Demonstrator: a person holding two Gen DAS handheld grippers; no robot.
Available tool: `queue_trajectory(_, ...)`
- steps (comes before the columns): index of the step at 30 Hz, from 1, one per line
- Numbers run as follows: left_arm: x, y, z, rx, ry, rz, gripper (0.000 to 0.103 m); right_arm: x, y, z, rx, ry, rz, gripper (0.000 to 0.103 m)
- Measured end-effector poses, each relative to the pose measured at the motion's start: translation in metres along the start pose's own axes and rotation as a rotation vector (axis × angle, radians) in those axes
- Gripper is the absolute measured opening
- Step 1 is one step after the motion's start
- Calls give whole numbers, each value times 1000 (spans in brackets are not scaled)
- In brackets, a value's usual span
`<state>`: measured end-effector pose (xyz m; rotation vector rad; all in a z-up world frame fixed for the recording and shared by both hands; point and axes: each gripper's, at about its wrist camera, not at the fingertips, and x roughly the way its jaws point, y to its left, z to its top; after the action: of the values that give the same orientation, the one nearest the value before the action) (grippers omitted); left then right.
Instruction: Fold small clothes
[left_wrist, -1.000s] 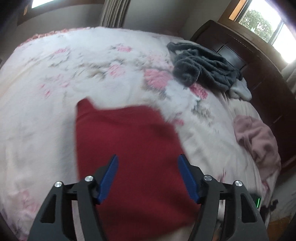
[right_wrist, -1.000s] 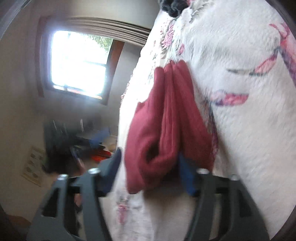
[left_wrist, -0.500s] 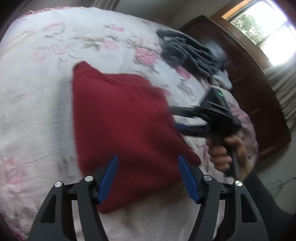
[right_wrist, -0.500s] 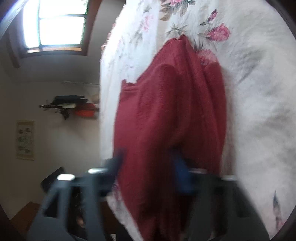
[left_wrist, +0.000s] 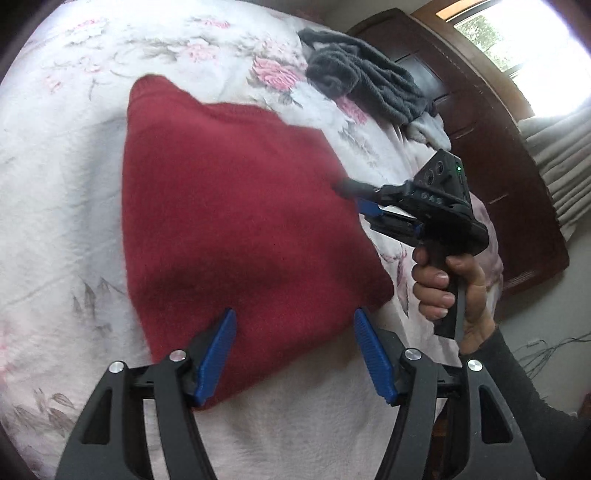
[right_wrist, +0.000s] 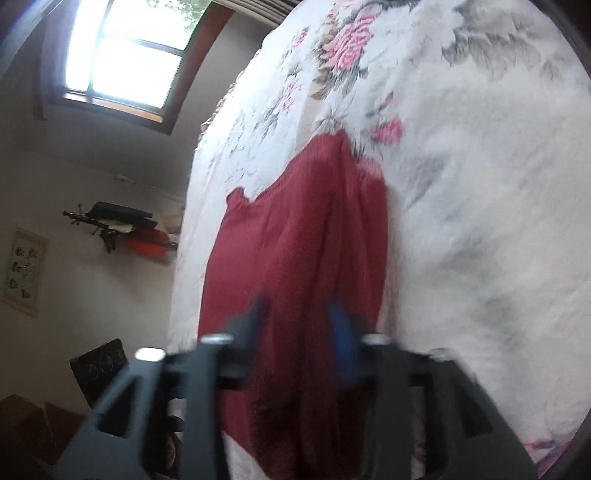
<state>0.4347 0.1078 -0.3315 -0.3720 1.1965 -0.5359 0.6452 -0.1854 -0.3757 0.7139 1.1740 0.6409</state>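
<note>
A dark red knitted garment (left_wrist: 229, 206) lies spread on a white floral bedspread (left_wrist: 55, 184). My left gripper (left_wrist: 295, 350) hovers open over its near edge, with nothing between the blue pads. A hand (left_wrist: 443, 291) holds my right gripper (left_wrist: 351, 195) at the garment's right edge. In the blurred right wrist view, the red garment (right_wrist: 295, 240) runs in lengthwise folds between the fingers of the right gripper (right_wrist: 299, 317), which stand close together on the fabric.
A grey fleecy garment (left_wrist: 365, 88) and a pale piece (left_wrist: 428, 129) lie at the bed's far right, beside a dark wooden headboard (left_wrist: 480, 129). The bed edge drops off left of the bedspread (right_wrist: 480, 184). A wall rack (right_wrist: 118, 221) and a window (right_wrist: 122, 55) are beyond.
My left gripper swung right, bringing the right gripper and hand into view at the garment's right edge. The right gripper's fingers narrowed onto the fabric, and the garment lies flatter.
</note>
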Motion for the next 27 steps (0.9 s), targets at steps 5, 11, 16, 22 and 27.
queue_trajectory(5,9,14,-2,-46,35,-19,66,17,1,17,15,44,-23,56)
queue_trajectory(11,8,16,-3,-55,38,-31,66,13,7,22,-37,-12,-21,12)
queue_trajectory(16,6,9,1,-28,56,-34,65,18,1,-5,-103,-66,-153,12)
queue_trajectory(22,-32,9,58,16,-76,-30,66,4,-6,21,-15,-93,-25,48)
queue_trajectory(27,-2,35,114,-24,-54,-3,66,33,-2,56,7,15,-82,30)
